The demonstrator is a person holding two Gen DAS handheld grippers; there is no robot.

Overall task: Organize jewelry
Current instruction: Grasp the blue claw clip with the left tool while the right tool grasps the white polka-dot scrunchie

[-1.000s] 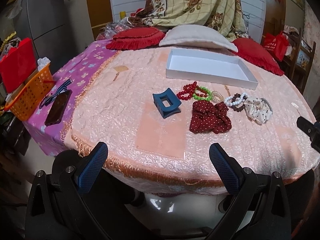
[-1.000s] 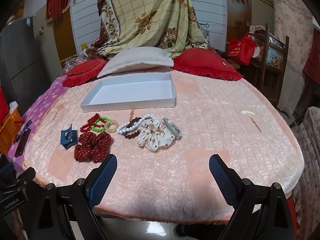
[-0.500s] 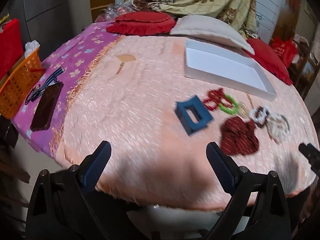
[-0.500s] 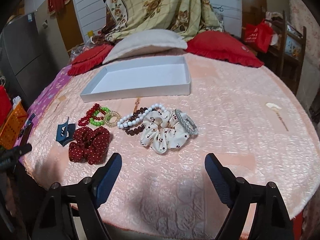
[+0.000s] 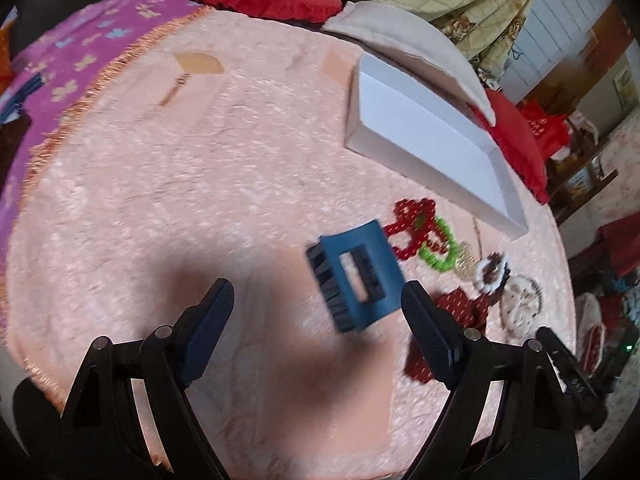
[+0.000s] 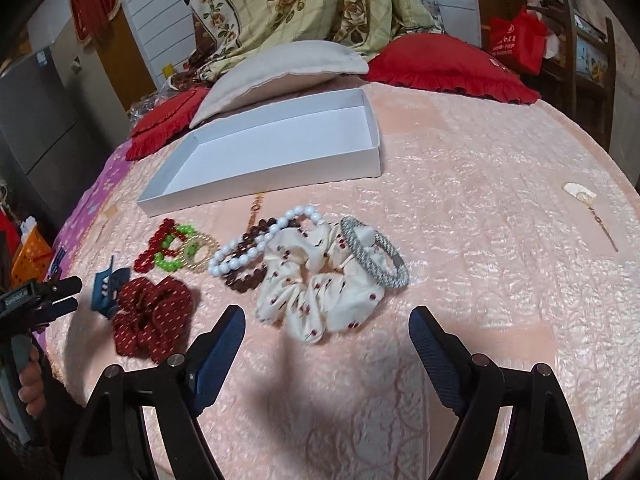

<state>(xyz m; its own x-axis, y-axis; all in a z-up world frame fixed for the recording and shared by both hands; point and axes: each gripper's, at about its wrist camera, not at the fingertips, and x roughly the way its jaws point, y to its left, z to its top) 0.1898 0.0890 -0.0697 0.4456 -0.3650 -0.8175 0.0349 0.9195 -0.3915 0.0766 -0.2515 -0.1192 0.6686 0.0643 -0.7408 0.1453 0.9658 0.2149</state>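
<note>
The left gripper (image 5: 316, 312) is hanging wide open and empty, with the blue claw clip (image 5: 356, 276) lying on the bench (image 5: 168, 200) just ahead, apparently untouched through the blur. The right gripper (image 6: 326, 338) is likewise gaping empty before the cream scrunchie (image 6: 316, 292), while the white tray (image 6: 280, 136) is sitting behind the bracelets.

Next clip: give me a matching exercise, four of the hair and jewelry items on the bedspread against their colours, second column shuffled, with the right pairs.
Things:
1. hair claw clip
2. polka-dot scrunchie
3. floral scrunchie
4. braided hair tie

Colours:
A. cream with small dark red flowers
B. silver-grey
C. blue
D. dark red with pale dots

Pairs: 1-C, 2-D, 3-A, 4-B
</note>
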